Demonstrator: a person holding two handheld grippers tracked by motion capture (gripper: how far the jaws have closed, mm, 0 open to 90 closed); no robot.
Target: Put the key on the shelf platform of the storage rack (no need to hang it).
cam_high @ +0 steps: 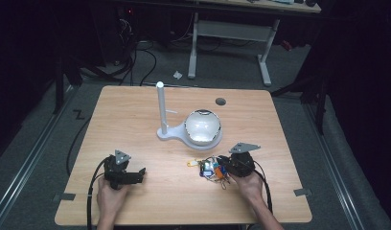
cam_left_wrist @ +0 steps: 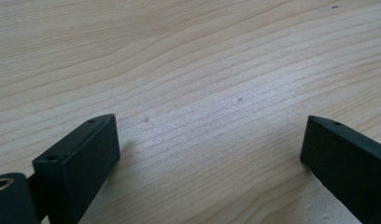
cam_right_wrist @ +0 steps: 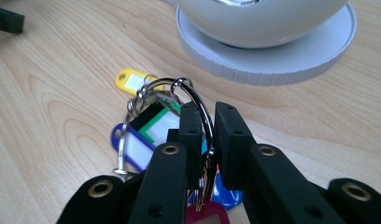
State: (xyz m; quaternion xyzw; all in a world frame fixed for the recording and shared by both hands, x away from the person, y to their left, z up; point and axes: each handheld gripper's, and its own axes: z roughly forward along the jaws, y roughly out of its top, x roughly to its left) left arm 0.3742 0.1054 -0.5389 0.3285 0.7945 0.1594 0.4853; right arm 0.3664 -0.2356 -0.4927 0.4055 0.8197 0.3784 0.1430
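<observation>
A bunch of keys on a metal key ring (cam_right_wrist: 179,84) with yellow (cam_right_wrist: 130,80), blue (cam_right_wrist: 132,151), green (cam_right_wrist: 156,122) and pink (cam_right_wrist: 205,217) tags lies on the wooden table (cam_high: 136,120). My right gripper (cam_right_wrist: 207,112) is shut on the key ring, and the wire runs between its pads. In the high view the key bunch (cam_high: 209,168) sits front right of centre, with the right gripper (cam_high: 221,163) at its right side. My left gripper (cam_high: 142,171) rests low at the front left, open, with bare wood between its fingers (cam_left_wrist: 86,149).
A white stand with an upright post (cam_high: 161,108) and a round base (cam_right_wrist: 272,65) carries a pale bowl (cam_high: 203,127) just beyond the keys. A dark round hole (cam_high: 220,101) is set in the table's far side. Another desk (cam_high: 232,28) and cables stand behind.
</observation>
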